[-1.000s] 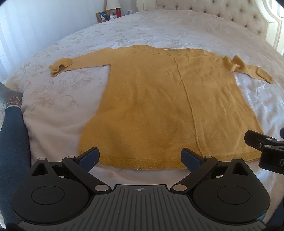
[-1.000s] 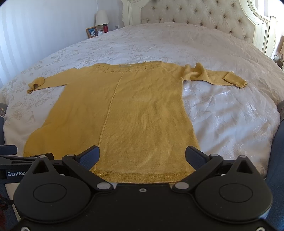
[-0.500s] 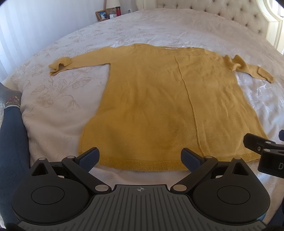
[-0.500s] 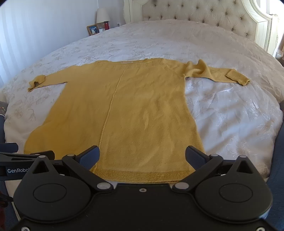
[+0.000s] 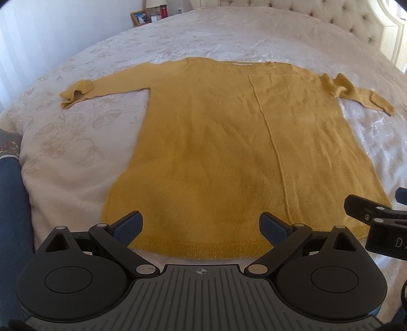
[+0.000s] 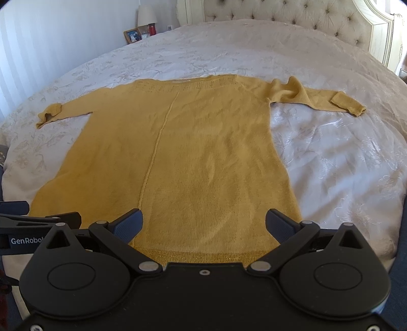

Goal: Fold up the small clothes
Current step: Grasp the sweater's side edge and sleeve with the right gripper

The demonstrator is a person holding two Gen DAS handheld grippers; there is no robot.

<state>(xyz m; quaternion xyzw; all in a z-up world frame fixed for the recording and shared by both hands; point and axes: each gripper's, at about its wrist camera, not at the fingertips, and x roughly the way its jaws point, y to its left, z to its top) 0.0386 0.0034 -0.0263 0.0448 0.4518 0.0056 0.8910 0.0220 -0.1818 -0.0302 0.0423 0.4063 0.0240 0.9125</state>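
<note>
A mustard-yellow knit sweater point(image 5: 241, 142) lies flat on the bed, hem toward me, neckline far, both sleeves spread out sideways. It also shows in the right wrist view point(image 6: 183, 157). My left gripper point(image 5: 201, 224) is open and empty, just above the left part of the hem. My right gripper point(image 6: 203, 222) is open and empty, over the right part of the hem. The right sleeve point(image 6: 318, 100) is bunched near the shoulder. The left sleeve cuff point(image 5: 75, 93) is turned up.
The bed has a pale floral bedspread point(image 5: 76, 142) and a tufted headboard point(image 6: 292, 17). A nightstand with a photo frame point(image 6: 132, 35), a lamp and a red candle stands at the far left. The bed's near edge drops off by my grippers.
Both grippers have moved slightly forward over the hem, so the sweater sits a little nearer in both views. The jaws stay open and the sweater has not moved.
</note>
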